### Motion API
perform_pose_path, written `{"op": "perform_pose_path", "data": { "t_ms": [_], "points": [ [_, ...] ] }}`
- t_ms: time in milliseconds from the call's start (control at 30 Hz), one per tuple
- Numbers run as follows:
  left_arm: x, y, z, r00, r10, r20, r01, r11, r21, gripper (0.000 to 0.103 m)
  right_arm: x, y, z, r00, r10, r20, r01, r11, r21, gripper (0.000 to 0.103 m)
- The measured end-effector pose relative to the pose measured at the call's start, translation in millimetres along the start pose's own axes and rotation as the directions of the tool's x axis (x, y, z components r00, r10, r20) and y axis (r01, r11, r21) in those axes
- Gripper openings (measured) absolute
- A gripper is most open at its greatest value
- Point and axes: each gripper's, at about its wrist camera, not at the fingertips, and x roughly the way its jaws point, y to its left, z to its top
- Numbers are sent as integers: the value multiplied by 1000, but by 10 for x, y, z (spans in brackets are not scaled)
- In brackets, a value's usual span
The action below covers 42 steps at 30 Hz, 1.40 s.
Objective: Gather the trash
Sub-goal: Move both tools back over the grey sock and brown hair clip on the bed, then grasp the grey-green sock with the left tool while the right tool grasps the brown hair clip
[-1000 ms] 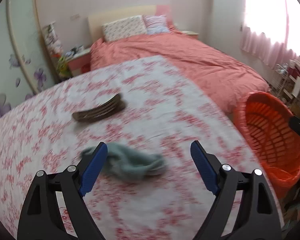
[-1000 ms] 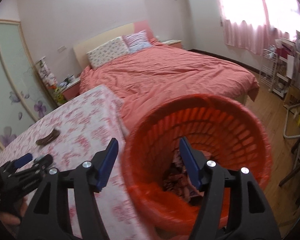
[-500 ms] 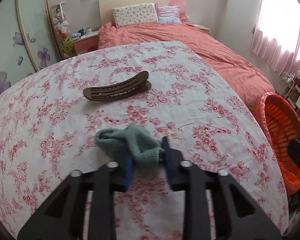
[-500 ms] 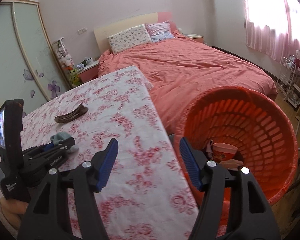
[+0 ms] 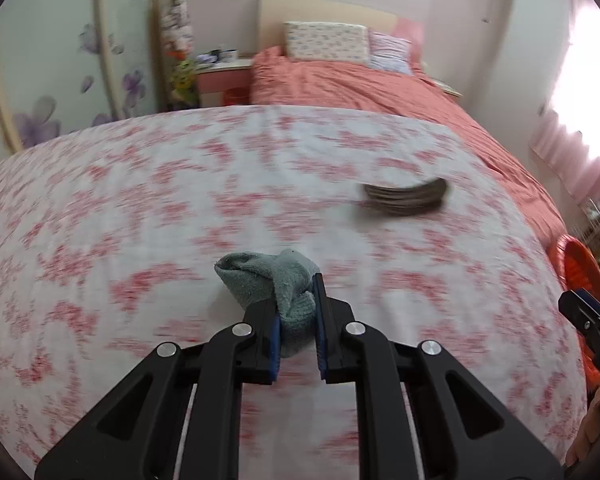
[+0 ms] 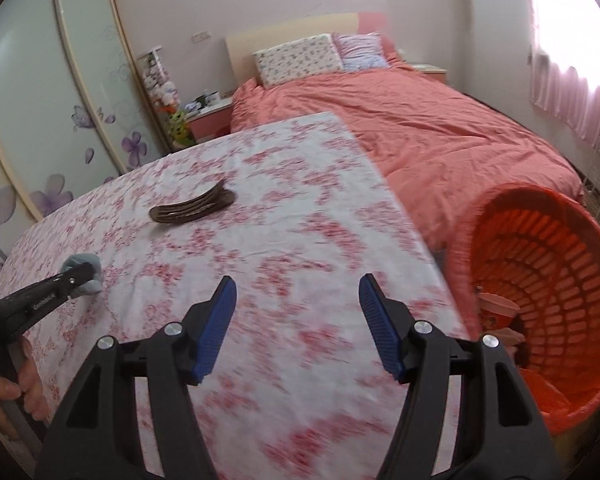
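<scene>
Two blue left gripper (image 5: 297, 316) jaws tight on the grey-green sock (image 5: 274, 280) — right gripper (image 6: 298, 328) jaws apart, empty.

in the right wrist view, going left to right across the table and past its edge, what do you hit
left gripper shut on the teal cloth → brown curved piece on the floral tablecloth → open right gripper → orange basket beside the table

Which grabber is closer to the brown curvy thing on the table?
Hard to tell. The left gripper is shut on the green sock, short of the brown curved piece; the right gripper hangs open, also short of it.
</scene>
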Motion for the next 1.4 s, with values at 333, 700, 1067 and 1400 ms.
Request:
{"op": "perform_pose_path", "data": {
  "t_ms": [333,700,1067,1400],
  "points": [
    [116,313,-16,999,34,-11,-35,999,-39,21,807,602,510,997,29,-70,-31,999,-17,48],
    [188,356,-32,1000,-16,-16,16,999,-45,35,1511,720,999,987,15,-160,-5,998,61,27],
    [185,359,-44,1000,-22,-16,21,998,-56,36,1181,647,745,961,107,-255,-103,994,31,12],
    [185,363,-45,1000,-25,-15,24,998,-63,36,1099,854,695,978,91,-189,-94,996,-7,49]
  ]
}}
